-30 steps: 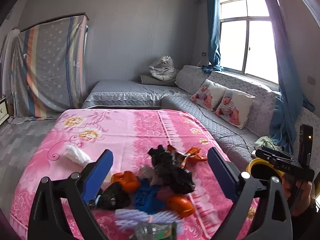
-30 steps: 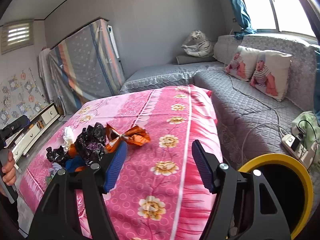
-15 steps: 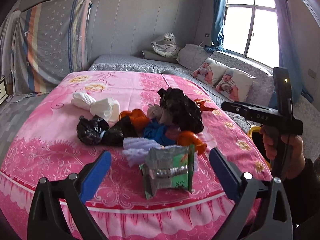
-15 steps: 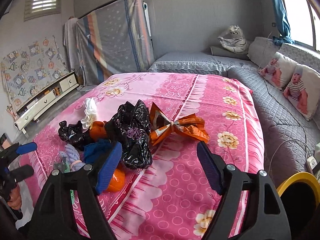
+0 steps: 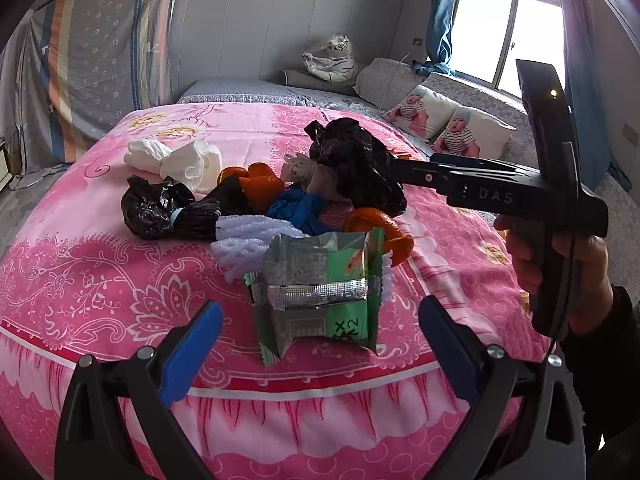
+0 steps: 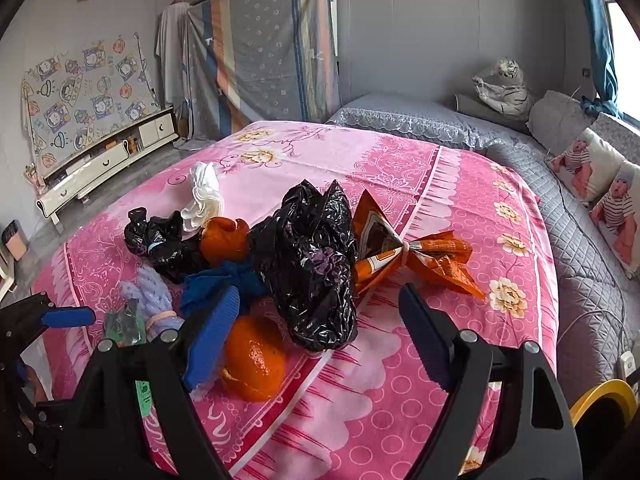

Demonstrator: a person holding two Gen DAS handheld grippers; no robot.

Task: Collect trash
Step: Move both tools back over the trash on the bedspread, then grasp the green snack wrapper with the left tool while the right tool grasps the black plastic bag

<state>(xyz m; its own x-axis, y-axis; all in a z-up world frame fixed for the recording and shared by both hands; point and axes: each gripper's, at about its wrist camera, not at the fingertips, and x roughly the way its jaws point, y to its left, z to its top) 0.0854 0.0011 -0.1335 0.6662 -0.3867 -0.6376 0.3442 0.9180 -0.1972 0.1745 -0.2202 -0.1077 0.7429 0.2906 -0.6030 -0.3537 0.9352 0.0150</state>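
The trash is lying in one heap on the pink flowered bedcover [image 5: 100,280], towards its near edge. Nearest the left gripper [image 5: 320,340] a green and silver snack wrapper [image 5: 320,292] is standing half crumpled, touching a wad of white foam netting [image 5: 244,240] behind it. Further in, a large crumpled black plastic bag [image 6: 316,264] is lying over the middle of the heap, with an orange peel [image 6: 254,360] just beside its near end, a blue rag [image 6: 224,280] at its side, a smaller knotted black bag [image 6: 160,240] beyond, and white tissue [image 6: 204,196] at the far side. A knotted orange snack bag [image 6: 408,256] is touching the big black bag on its right.

Both grippers are hanging empty, so the step in hand looks like the approach to a first pick, with nothing yet collected. The left gripper's jaws are standing wide, with the wrapper straight ahead between their lines but apart from the blue pads. The right gripper [image 6: 320,332], held in a hand [image 5: 560,264], has just been widening its jaws; they are framing the near end of the big black bag without pressing on it, and the left pad is sitting just beside the orange peel.

Next, I judge, each gripper needs to be going forward and down until the pads are straddling its target, then closing. The wrapper is light and springy and may be slipping away. A yellow-rimmed bin [image 6: 600,404] is standing beside the bed, the likely drop point.
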